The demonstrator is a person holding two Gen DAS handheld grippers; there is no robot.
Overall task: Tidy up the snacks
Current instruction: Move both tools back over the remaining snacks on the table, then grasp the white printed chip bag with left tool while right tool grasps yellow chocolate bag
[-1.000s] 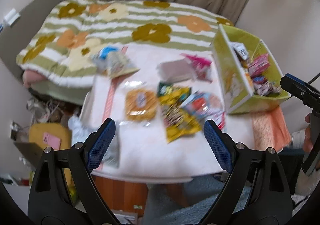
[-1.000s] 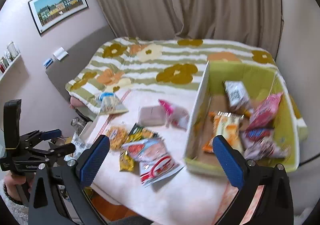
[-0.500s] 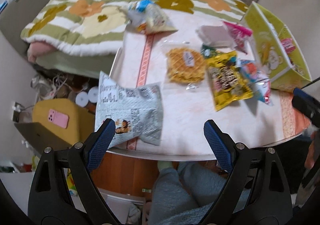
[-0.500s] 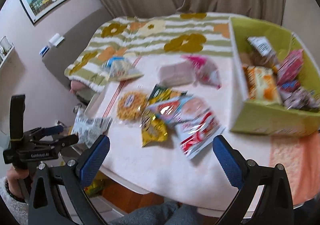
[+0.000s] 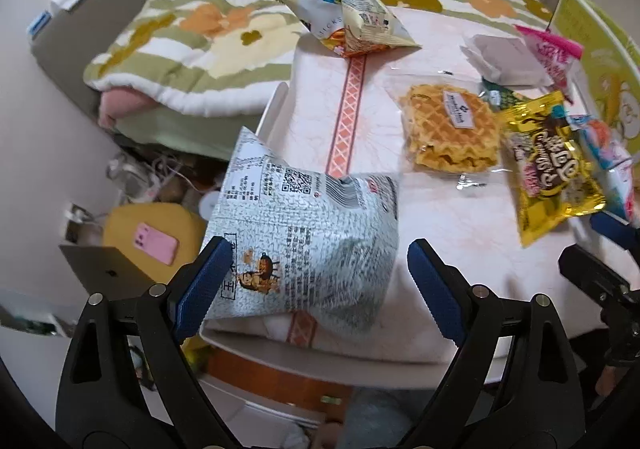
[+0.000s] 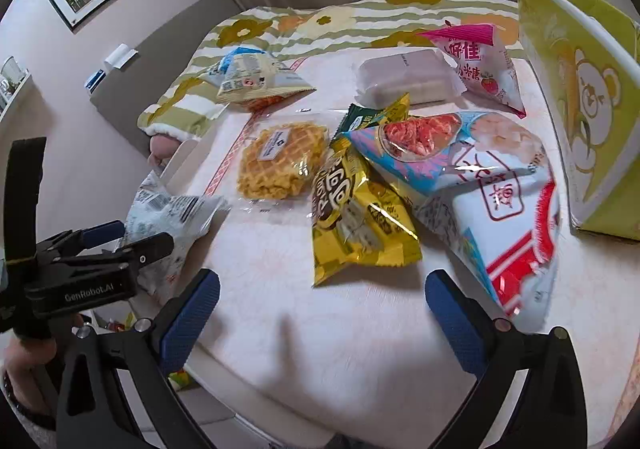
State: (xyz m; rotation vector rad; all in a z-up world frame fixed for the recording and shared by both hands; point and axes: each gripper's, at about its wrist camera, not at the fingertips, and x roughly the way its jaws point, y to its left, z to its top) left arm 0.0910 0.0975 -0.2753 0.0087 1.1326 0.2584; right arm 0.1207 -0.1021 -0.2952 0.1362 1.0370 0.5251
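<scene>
Both claws stand wide apart, holding nothing. Left gripper (image 5: pixel 316 273) hangs over the table's (image 6: pixel 340 329) near left corner, its ribbed blue pads flanking a crinkled silver-grey printed pouch (image 5: pixel 304 237) that overhangs that edge. Right gripper (image 6: pixel 320 313) hovers above the near edge's soft white cloth, just short of a glossy yellow foil packet (image 6: pixel 356 217). Beside it lie a clear-wrapped waffle (image 6: pixel 280 161) and a shiny blue-and-red bag (image 6: pixel 480 185); a green cardboard box (image 6: pixel 580 97) stands at the right edge.

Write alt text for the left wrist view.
The open left gripper hovers at a grey snack bag on the table's near corner. Beyond lie a waffle, a yellow packet and other snacks.
</scene>
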